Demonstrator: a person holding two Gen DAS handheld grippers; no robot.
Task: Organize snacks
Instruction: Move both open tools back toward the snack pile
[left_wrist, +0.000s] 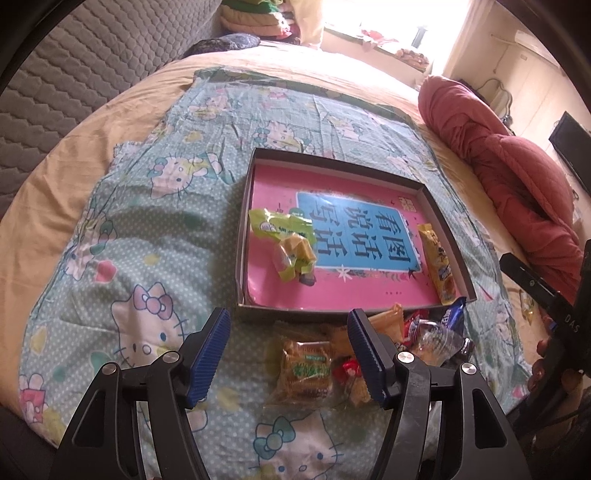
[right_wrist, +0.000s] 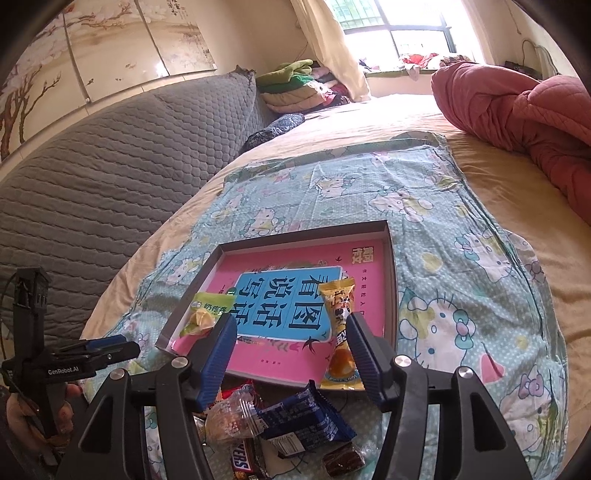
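A shallow cardboard box (left_wrist: 243, 236) (right_wrist: 393, 280) lined with a pink book lies on the cartoon-cat cloth. In it are a green snack packet (left_wrist: 282, 240) (right_wrist: 207, 314) at the left and a yellow packet (left_wrist: 437, 266) (right_wrist: 338, 332) along the right wall. Loose snacks are piled in front of the box: a biscuit pack (left_wrist: 304, 365), a blue packet (right_wrist: 303, 417), a clear-wrapped pastry (right_wrist: 229, 417), a Snickers bar (right_wrist: 242, 461) and a brown cake (right_wrist: 343, 459). My left gripper (left_wrist: 290, 350) hovers open over the biscuit pack. My right gripper (right_wrist: 291, 354) hangs open over the box's near edge, with the yellow packet just inside its right finger and not pressed.
A rolled red quilt (left_wrist: 509, 166) (right_wrist: 517, 107) lies along the right of the bed. A grey quilted headboard (right_wrist: 110, 184) rises at the left, with folded blankets (right_wrist: 295, 88) at the far end. Each view shows the other gripper and its hand at the frame's edge.
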